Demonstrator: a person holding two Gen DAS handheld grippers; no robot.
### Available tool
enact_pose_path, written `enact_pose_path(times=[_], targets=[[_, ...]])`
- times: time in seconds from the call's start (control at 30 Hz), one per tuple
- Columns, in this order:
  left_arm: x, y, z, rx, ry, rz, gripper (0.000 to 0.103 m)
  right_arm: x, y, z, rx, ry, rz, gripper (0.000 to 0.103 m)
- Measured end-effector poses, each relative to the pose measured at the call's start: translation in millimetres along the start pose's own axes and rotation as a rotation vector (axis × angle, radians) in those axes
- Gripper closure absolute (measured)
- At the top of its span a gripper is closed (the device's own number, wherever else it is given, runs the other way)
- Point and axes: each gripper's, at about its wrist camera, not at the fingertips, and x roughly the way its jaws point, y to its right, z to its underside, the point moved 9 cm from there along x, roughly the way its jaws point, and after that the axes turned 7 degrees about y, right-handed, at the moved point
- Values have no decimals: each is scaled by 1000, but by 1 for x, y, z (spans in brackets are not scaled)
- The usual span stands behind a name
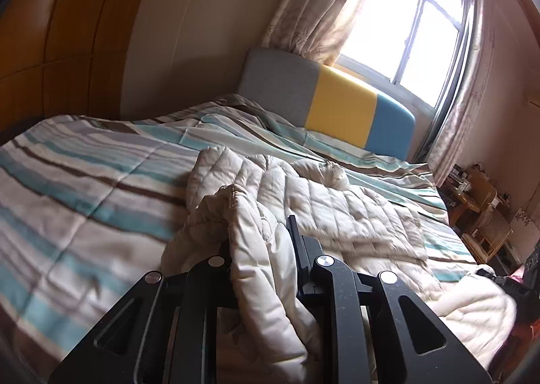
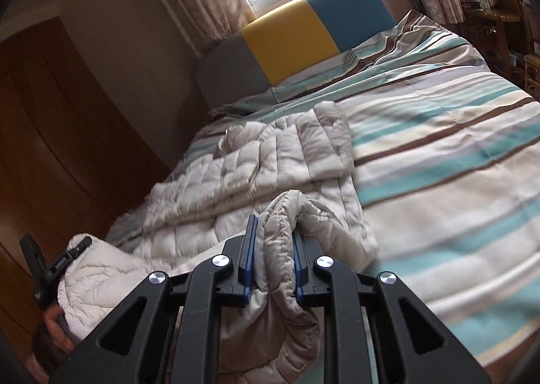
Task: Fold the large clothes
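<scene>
Striped bedding covers the bed where my cream quilted coat lies, its long axis running away from me toward the colour-block headboard. I judge the coming fold carries the near hem forward over the far part, and both hands are level at that near edge. My left gripper is clamped tight on a bunched hem fold, and my right gripper pinches the other corner between its blue pads.
</scene>
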Motion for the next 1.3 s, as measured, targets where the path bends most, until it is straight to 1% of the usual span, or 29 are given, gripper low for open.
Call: enact_pose_path(times=[0.1,0.2,0.33,0.47,0.57,0.67,0.73,0.8,0.83,0.87,0.9,0.93,0.97,1.0,1.03,1.07,1.1,1.13,1.2,1.27,1.3], targets=[[30,-4,-10,-28,-38,-8,83,23,7,-19,70,-8,-10,87],[61,-8,-17,-54,-77,-18,83,48,10,-34,98,-17,-5,87],[100,-9,-19,-53,-123,-39,83,81,13,-47,96,-39,19,87],[134,-14,-15,-41,-167,-65,83,109,20,-53,95,-62,48,87],[153,-25,-13,-68,-192,-82,83,126,23,-56,93,-71,62,85],[167,-34,-10,-88,-219,-94,83,141,30,-61,109,-62,74,80],[177,-37,-6,-106,-241,-88,79,150,35,-62,130,-60,76,72],[183,-40,-5,-110,-253,-77,66,159,43,-61,163,-59,92,66],[184,-41,-7,-119,-251,-70,62,162,46,-61,181,-55,91,62],[184,-43,-10,-139,-241,-57,53,163,47,-61,194,-48,82,59],[183,-45,-14,-160,-229,-46,44,163,48,-63,206,-32,66,50],[182,-48,-20,-188,-213,-36,37,159,48,-67,221,3,35,40],[177,-55,-28,-226,-178,-36,24,153,46,-72,233,45,1,34],[173,-61,-34,-242,-148,-47,14,144,46,-78,240,100,-26,20],[166,-70,-41,-256,-102,-70,11,132,48,-85,231,162,-17,7],[161,-76,-45,-261,-74,-94,6,122,50,-89,217,201,-11,4],[152,-86,-48,-266,-43,-118,6,113,51,-92,199,225,-18,4],[147,-90,-47,-268,-36,-117,6,104,55,-93,178,236,-8,4],[139,-98,-39,-257,-39,-118,6,92,65,-87,147,223,41,3],[131,-103,-20,-214,-54,-127,6,88,78,-70,130,163,77,2],[129,-103,-12,-197,-60,-123,5,90,84,-56,126,114,92,2]])
